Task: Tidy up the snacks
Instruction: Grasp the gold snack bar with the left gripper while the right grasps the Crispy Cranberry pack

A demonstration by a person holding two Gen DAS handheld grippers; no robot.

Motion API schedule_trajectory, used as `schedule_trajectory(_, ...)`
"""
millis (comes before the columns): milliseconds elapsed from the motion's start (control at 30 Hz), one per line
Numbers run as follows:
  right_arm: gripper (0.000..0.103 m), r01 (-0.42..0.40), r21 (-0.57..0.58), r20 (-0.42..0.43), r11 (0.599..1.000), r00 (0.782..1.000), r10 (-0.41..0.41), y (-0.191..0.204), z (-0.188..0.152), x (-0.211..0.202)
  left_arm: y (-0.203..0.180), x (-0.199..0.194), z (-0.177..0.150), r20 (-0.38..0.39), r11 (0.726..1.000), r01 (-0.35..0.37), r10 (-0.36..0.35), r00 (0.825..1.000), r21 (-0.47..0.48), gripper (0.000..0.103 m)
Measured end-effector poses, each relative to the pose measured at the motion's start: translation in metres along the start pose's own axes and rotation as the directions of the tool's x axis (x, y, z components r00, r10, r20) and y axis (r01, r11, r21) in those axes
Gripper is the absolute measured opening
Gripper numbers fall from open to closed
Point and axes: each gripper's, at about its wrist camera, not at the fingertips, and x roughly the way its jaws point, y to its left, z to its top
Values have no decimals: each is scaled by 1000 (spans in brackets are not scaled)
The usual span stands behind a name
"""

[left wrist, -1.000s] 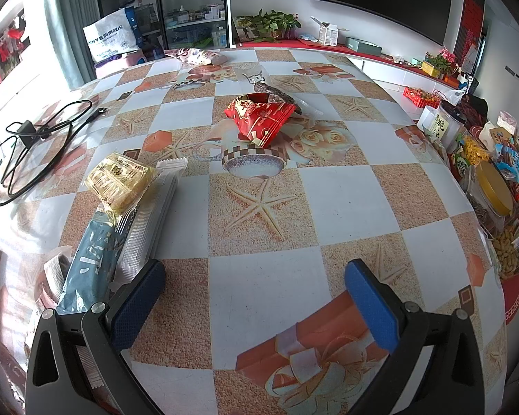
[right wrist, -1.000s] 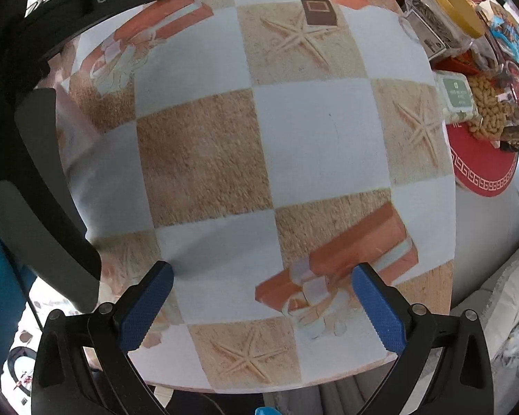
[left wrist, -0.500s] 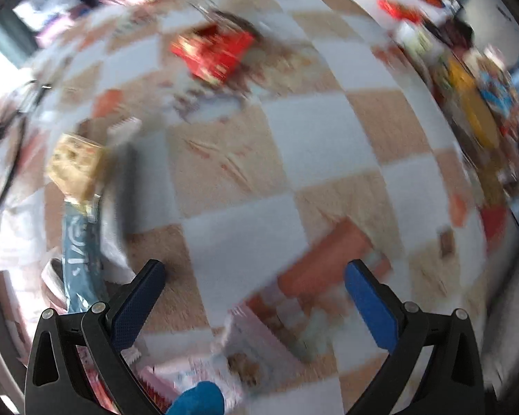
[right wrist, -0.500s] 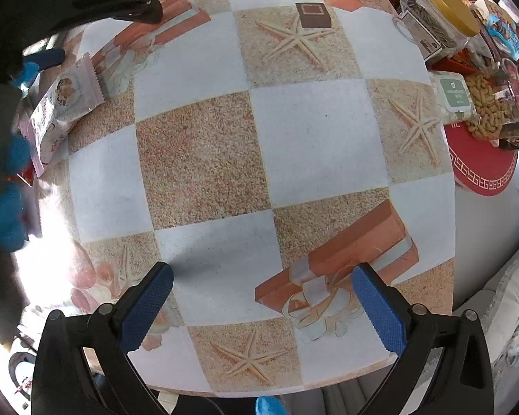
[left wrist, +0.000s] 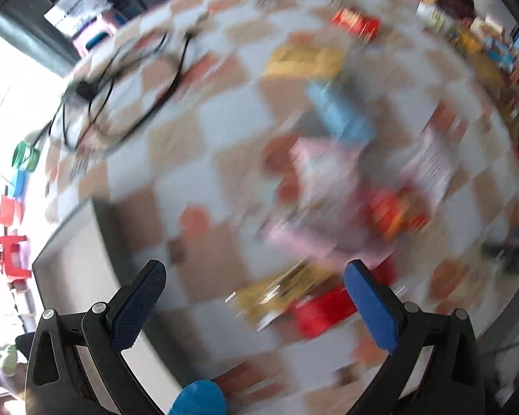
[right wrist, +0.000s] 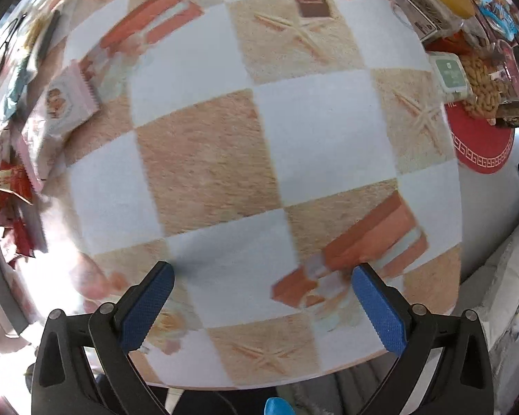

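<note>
My left wrist view is badly smeared. My left gripper, blue-padded fingers spread wide and holding nothing, hangs over the checkered sand-and-white tablecloth. A tangled black cable lies far left; a blurred heap of red, pink and yellow snack packets sits ahead, centre to right. My right gripper — fingers likewise apart, empty — faces bare cloth, with a pink-edged white snack packet far left and a yellow-lidded clear jar top right.
</note>
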Motion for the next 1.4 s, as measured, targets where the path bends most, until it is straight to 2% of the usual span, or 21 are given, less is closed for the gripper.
schedule_trajectory(67, 103, -25, -10, 0, 1000, 1000, 25, 12, 0, -2, 8, 10, -12, -33, 999, -11, 12, 999, 35, 103)
schedule_trajectory(200, 103, -85, -11, 6, 996, 996, 85, 36, 6, -11, 1, 23, -14, -37, 996, 10, -6, 999, 89, 103)
schedule_trajectory(367, 103, -206, 147, 47, 967, 978, 202, 49, 41, -29, -8, 32, -8, -24, 996, 1, 1, 1000, 95, 103)
schedule_trajectory(433, 103, -247, 207, 64, 947, 969, 239, 51, 56, -33, -8, 31, -7, -7, 997, -6, 7, 1000, 75, 103)
schedule_trajectory(500, 103, -288, 267, 81, 920, 958, 277, 54, 80, -39, 2, 33, 0, -6, 999, -37, 37, 999, 7, 103)
schedule_trajectory(567, 103, -315, 298, 92, 901, 949, 302, 57, 106, -48, 20, 36, 2, -31, 996, -20, 18, 999, -88, 103)
schedule_trajectory(667, 103, -293, 320, 67, 901, 955, 287, 68, 126, -39, 35, 40, -1, -64, 985, 34, -46, 997, -170, 103)
schedule_trajectory(700, 103, -274, 312, 53, 909, 961, 271, 71, 130, -36, 35, 40, -3, -68, 987, 29, -40, 997, -161, 103)
schedule_trajectory(767, 103, -189, 267, 27, 945, 982, 189, 75, 134, -30, 34, 37, -5, -63, 992, 17, -24, 998, -123, 103)
schedule_trajectory(900, 103, -111, 204, -11, 973, 993, 115, 62, 130, -21, 28, 32, -10, -57, 996, 35, -40, 998, -87, 103)
schedule_trajectory(1000, 103, -72, 186, -28, 980, 996, 79, 37, 127, -17, 20, 31, -5, -42, 1000, 26, -26, 999, 7, 103)
schedule_trajectory(1133, 103, -84, 172, -15, 982, 996, 87, 15, 136, -27, 11, 27, -9, -37, 986, 53, -48, 998, 161, 103)
schedule_trajectory(1167, 103, -82, 156, -5, 984, 996, 84, 9, 142, -26, 7, 28, -12, -38, 976, 34, -26, 999, 216, 103)
schedule_trajectory(1267, 103, -75, 97, 9, 992, 997, 75, 21, 146, -33, -12, 32, -18, -20, 957, -53, 61, 998, 286, 103)
schedule_trajectory(1333, 103, -54, 50, 24, 997, 998, 53, 36, 150, -35, -14, 33, -13, 2, 969, -84, 86, 996, 231, 103)
schedule_trajectory(1400, 103, -19, -29, 56, 999, 998, 21, 47, 163, -42, 0, 37, -4, -36, 993, -71, 74, 997, 89, 103)
